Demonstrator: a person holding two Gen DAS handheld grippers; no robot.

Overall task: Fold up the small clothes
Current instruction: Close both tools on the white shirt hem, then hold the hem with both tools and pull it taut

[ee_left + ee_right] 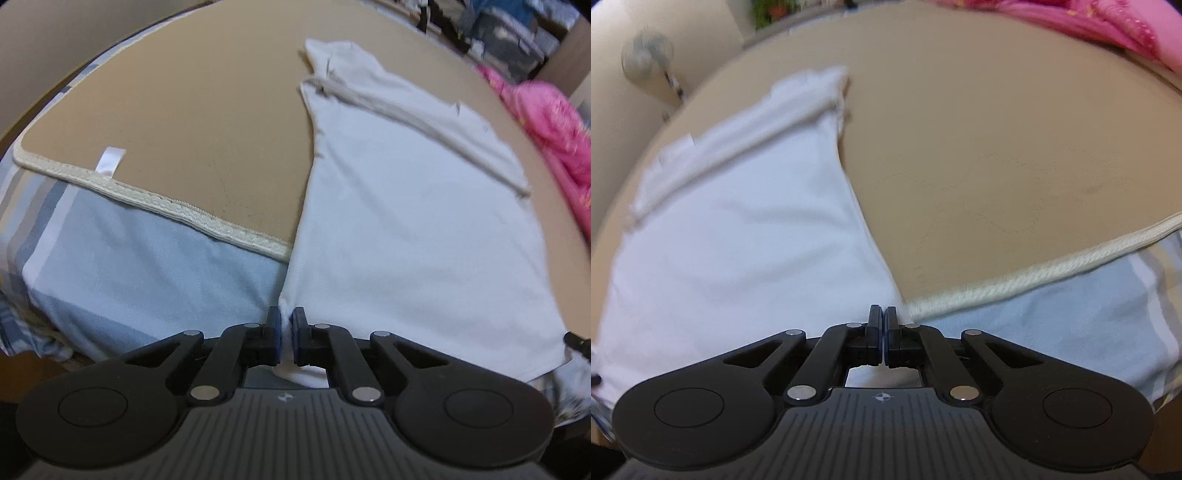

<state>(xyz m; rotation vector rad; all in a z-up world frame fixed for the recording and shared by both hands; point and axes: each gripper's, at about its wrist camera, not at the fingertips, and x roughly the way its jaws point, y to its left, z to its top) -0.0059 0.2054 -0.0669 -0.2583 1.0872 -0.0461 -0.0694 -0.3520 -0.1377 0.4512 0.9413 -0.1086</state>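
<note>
- Where the tan mat ends, its cream braided border runs diagonally across a pale blue striped sheet; the same border shows in the right wrist view, with the sheet below it.
- White garment: lies flat on the mat, its near hem hanging past the border over the sheet; a ribbed cream band crosses its far part at a slant.
- Garment in the right wrist view: fills the left half, blurred.
- Open room: bare mat to the left of the garment in the left wrist view, and bare mat to its right in the right wrist view.
- Pink clothing: bunched at the mat's far right edge, apart from the white garment; also seen at.
- Satin label: white, sewn at the mat's border.
- Left gripper: low at the garment's near left corner, jaws pinched on a tuft of white cloth.
- Right gripper: low at the near right corner, jaws pressed together with white cloth showing beneath; whether cloth sits between the pads I cannot tell.
</note>
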